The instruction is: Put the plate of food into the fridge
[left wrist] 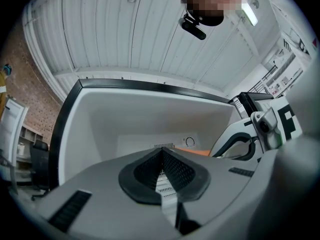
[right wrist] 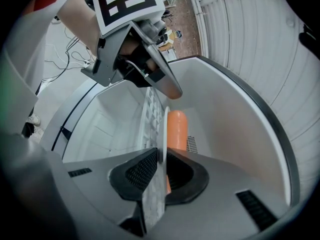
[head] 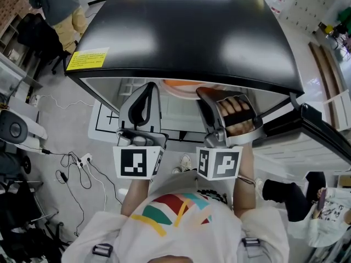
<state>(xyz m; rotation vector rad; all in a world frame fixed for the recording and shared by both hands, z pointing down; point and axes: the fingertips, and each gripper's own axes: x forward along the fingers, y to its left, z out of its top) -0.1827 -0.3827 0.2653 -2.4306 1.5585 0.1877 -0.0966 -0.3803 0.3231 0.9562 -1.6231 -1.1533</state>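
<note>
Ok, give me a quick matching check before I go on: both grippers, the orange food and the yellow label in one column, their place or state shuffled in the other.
Column one:
1. left gripper
2. right gripper
3. orange food
4. yellow label

Column two:
A. on the plate
B. jaws together, nothing between them
C. on the fridge's black top, near a front corner
D. clamped on the plate's rim

Pairs: 1-B; 2-D; 3-A; 4-C
</note>
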